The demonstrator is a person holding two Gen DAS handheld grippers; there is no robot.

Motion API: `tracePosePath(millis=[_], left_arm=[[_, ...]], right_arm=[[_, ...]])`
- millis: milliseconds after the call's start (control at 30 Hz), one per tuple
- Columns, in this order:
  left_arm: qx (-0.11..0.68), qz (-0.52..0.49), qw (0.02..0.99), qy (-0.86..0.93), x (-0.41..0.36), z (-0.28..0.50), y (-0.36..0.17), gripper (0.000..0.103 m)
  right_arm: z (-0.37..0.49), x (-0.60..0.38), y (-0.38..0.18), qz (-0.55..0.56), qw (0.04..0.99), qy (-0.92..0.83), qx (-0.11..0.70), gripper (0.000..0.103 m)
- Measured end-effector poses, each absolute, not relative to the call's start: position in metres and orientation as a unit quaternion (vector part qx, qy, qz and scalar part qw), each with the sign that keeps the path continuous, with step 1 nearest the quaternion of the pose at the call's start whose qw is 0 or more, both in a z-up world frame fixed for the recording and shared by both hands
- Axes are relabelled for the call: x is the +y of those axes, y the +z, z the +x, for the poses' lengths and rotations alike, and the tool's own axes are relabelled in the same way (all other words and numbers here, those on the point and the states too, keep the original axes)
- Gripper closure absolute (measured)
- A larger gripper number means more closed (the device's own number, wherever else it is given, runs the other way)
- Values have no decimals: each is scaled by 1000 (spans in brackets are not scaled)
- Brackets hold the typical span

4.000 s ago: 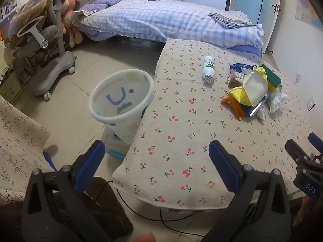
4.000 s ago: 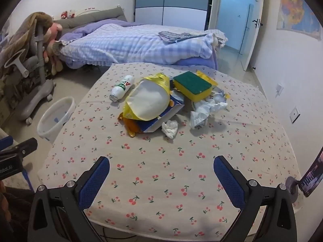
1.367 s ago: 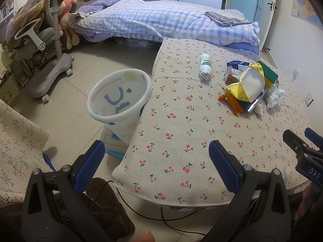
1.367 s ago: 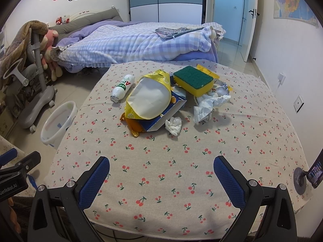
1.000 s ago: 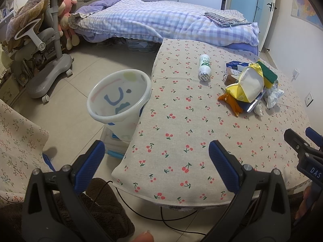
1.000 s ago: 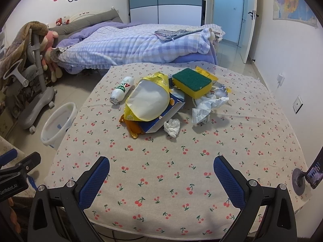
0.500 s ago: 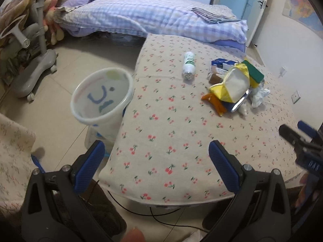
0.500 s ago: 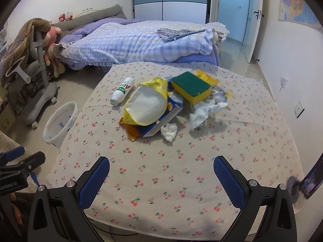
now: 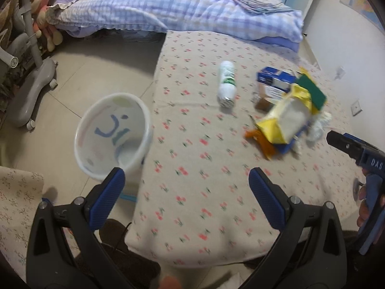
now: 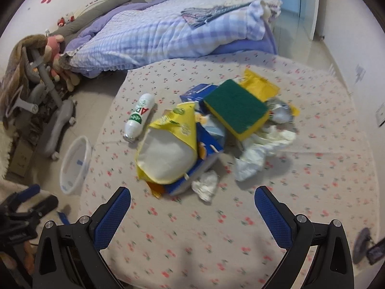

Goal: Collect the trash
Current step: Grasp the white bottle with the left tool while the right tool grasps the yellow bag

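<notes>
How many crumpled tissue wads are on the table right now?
2: a small tissue at the pile's near edge, and a bigger tissue right of it, below the sponge. More may hide underneath.

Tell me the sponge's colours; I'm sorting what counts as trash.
The sponge is dark green on top with a yellow body, clearest in the right wrist view.

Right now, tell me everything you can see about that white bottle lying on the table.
The white bottle is a small plastic one with a green and red printed label. It lies on its side on the cherry-print tablecloth, left of the trash pile and apart from the yellow bag. Nothing grips it; its silvery end points toward the near edge.
</notes>
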State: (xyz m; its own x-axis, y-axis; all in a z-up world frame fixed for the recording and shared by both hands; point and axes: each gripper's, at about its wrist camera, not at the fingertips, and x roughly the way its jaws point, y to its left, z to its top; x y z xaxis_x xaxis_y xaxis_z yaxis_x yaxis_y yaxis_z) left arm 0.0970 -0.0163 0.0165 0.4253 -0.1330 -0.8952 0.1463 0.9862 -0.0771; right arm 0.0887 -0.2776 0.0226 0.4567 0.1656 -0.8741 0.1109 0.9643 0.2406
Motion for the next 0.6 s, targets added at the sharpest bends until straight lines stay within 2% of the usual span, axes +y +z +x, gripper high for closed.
tracePosePath(millis=[333, 367, 433, 467, 533, 600], left_arm=[[563, -57, 819, -93, -1, 137, -14, 1], [565, -61, 818, -94, -3, 141, -16, 1], [568, -64, 815, -97, -9, 150, -20, 1], [568, -65, 814, -100, -14, 155, -22, 1], [567, -65, 814, -105, -22, 163, -25, 2], [565, -66, 815, -110, -32, 172, -27, 7]], right_arm=[[157, -265, -14, 190, 809, 9, 556, 2], [161, -265, -16, 194, 808, 8, 557, 5], [166, -265, -19, 198, 806, 7, 558, 30], [168, -265, -21, 207, 804, 12, 557, 35], [170, -267, -20, 217, 800, 11, 558, 36], [169, -267, -14, 216, 805, 16, 552, 36]])
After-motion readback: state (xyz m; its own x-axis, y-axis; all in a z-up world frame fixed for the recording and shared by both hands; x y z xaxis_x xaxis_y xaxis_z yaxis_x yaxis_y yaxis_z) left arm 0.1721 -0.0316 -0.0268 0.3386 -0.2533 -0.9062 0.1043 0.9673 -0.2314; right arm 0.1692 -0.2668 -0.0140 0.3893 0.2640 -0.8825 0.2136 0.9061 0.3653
